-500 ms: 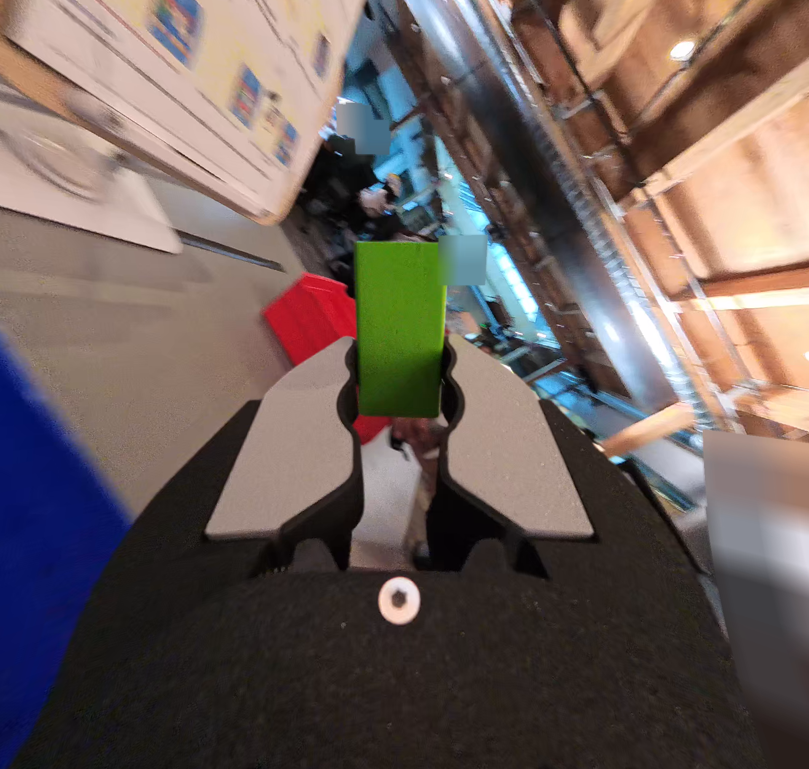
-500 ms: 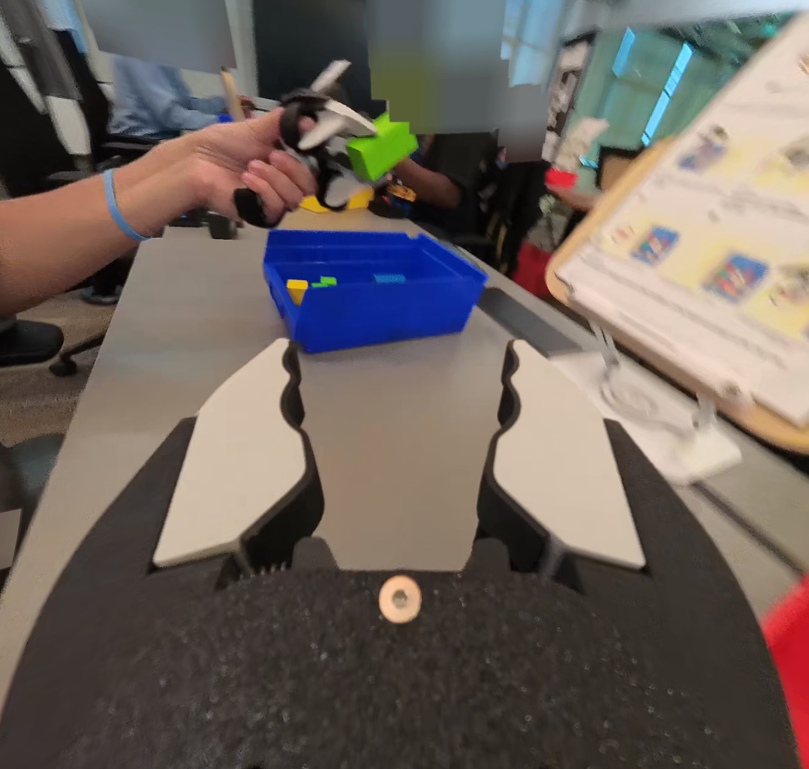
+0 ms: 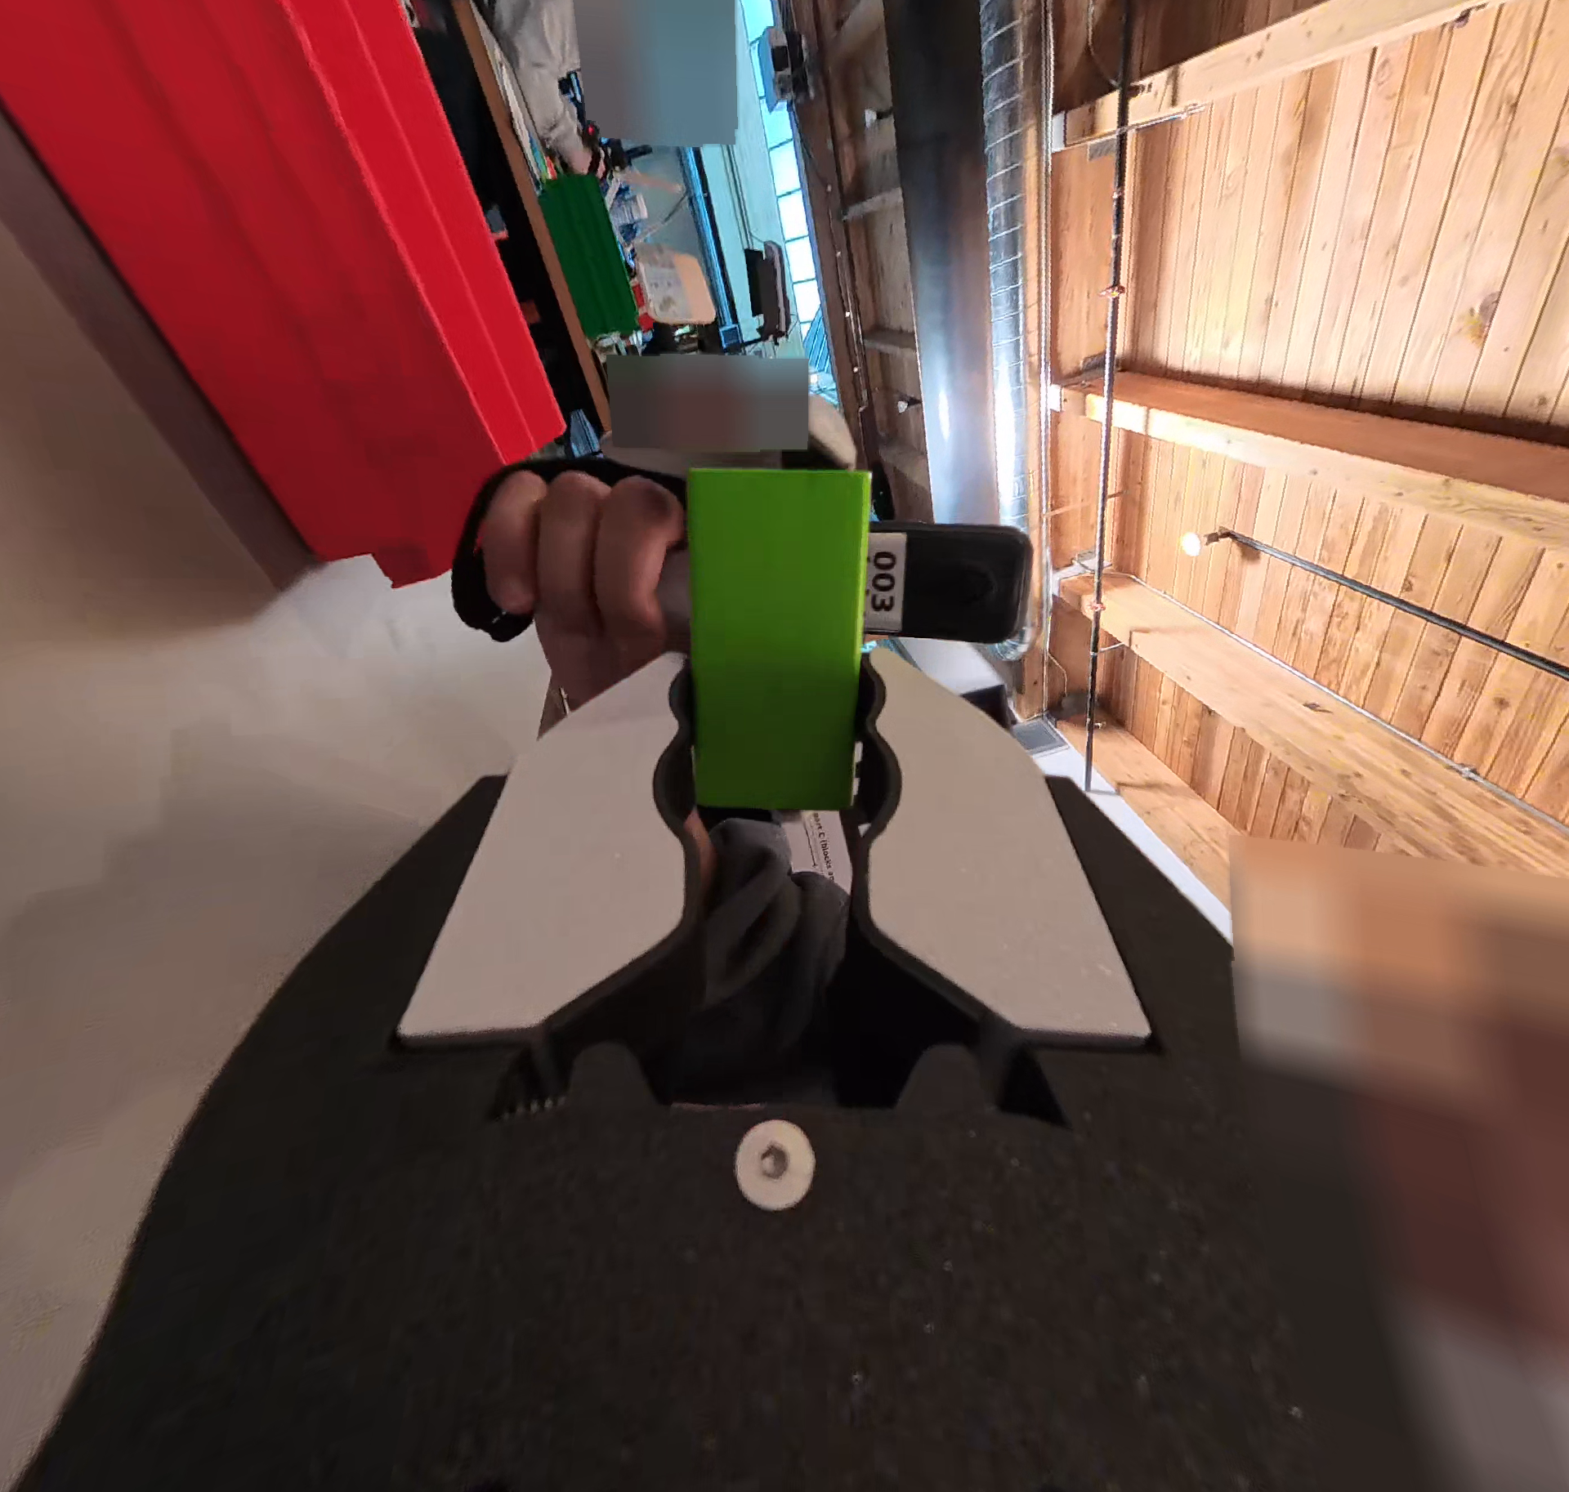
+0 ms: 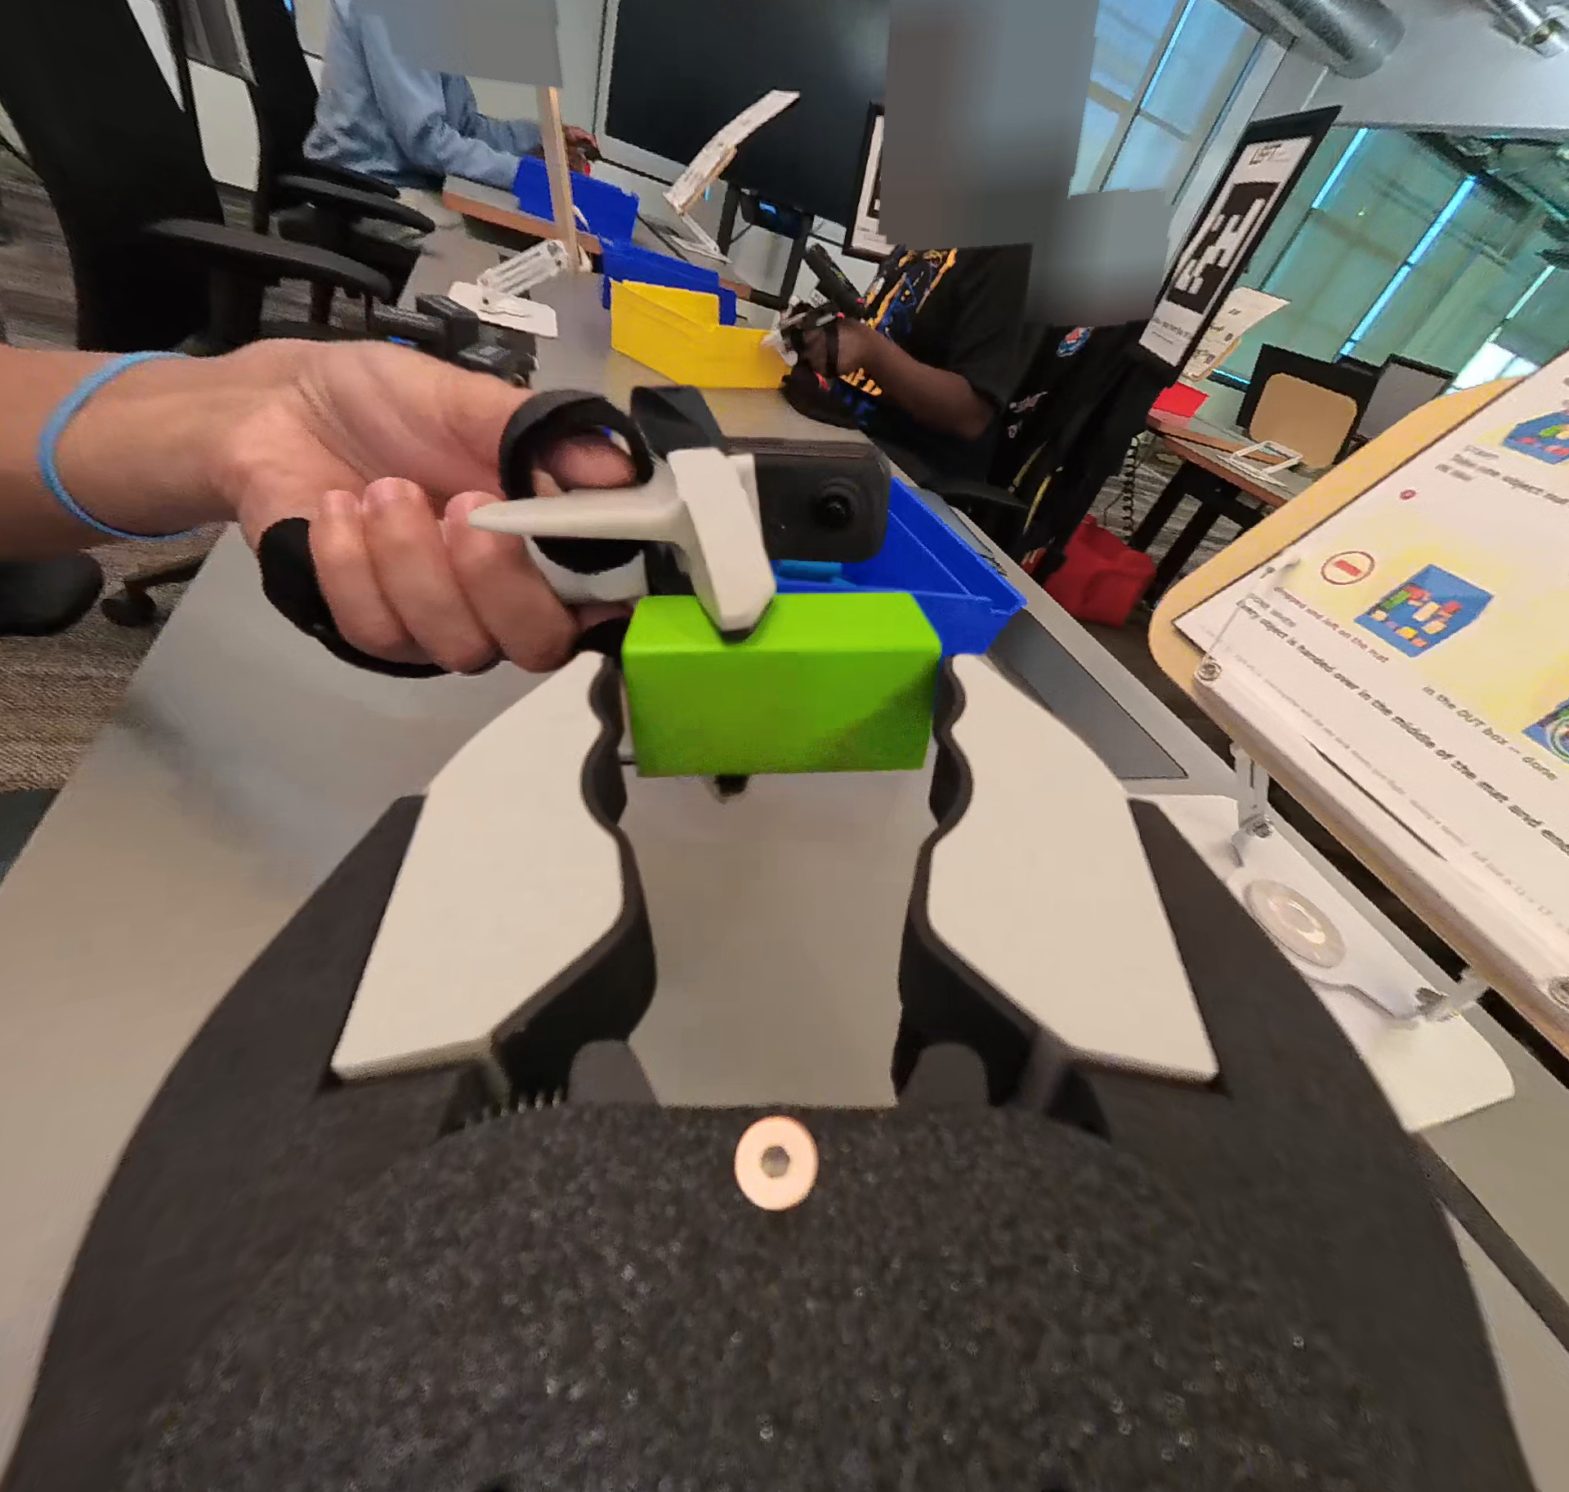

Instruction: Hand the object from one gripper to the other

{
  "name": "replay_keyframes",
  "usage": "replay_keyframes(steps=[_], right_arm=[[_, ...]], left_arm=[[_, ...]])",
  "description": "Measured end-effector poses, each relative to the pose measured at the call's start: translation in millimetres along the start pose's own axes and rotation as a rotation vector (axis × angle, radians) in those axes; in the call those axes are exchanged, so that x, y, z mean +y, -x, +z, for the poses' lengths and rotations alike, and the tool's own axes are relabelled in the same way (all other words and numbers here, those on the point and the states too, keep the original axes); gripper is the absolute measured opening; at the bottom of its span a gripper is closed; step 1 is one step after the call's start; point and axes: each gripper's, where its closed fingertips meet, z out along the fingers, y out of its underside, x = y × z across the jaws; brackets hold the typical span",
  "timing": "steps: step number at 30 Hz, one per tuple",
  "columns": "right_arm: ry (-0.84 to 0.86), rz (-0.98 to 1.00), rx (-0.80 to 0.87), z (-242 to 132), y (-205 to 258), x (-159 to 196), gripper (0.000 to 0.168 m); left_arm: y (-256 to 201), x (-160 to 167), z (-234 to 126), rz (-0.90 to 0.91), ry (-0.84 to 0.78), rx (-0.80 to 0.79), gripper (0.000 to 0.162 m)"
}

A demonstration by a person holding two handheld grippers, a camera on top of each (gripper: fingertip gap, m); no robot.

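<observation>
In the right wrist view, the right gripper [image 4: 777, 708] sat nearest, its two grey fingers [image 4: 518, 874] set on either side of the green block [image 4: 777, 687]; the left fingertip lay against the block's left end and the right fingertip lay at its right end, but whether they pressed it could not be told. The block hung above the grey table [image 4: 212, 772], lying crosswise between those tips. Just beyond, the left gripper [image 4: 734, 700] came in from the left, one pale finger [image 4: 722, 543] bearing down on the block's top, with a dark tip showing under the block. A hand [image 4: 373, 500] with a blue wristband [image 4: 68, 449] held that tool by black loops. Behind the block stood a blue bin [image 4: 942, 577], touching nothing, and to the right a tilted board with a printed sheet [image 4: 1401, 602]. Farther off along the table lay a yellow bin [image 4: 688, 339]. In the left wrist view, the left gripper [image 3: 777, 730] was clenched on the block [image 3: 773, 636], which stood lengthwise out of its tips; beyond it the other hand [image 3: 586, 577] gripped its tool, and a red bin [image 3: 255, 220] lay at the far left.
</observation>
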Motion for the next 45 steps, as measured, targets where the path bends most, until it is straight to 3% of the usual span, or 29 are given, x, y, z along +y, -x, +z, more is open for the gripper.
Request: replay_keyframes(steps=[6,11,17,21,26,29,38,45], right_arm=[[0.062,0.01,-0.006,-16,3,11,0.067],[0.136,0.051,0.103,-48,-19,11,0.066],[0.266,0.29,0.504,-149,-120,8,0.066],[0.506,0.592,0.728,-188,-187,68,0.066],[0.771,1.003,0.719,-176,-238,179,0.066],[0.886,1.126,0.684,-162,-242,217,0.066],[1.14,1.158,0.738,-155,-243,263,0.066],[1.016,1.124,0.87,-152,-252,268,0.067]], left_arm=[[5,12,9,-0.01,0.072,0.018,0.034],[4,16,-16,0.209,0.072,-0.089,0.05],[22,46,-61,0.528,0.043,-0.395,0.051],[33,69,-80,0.671,0.019,-0.542,0.048],[56,86,-85,0.703,0.047,-0.673,0.045],[64,94,-80,0.693,0.074,-0.687,0.042],[64,97,-78,0.73,0.112,-0.718,0.043],[67,101,-75,0.735,0.133,-0.726,0.043]])
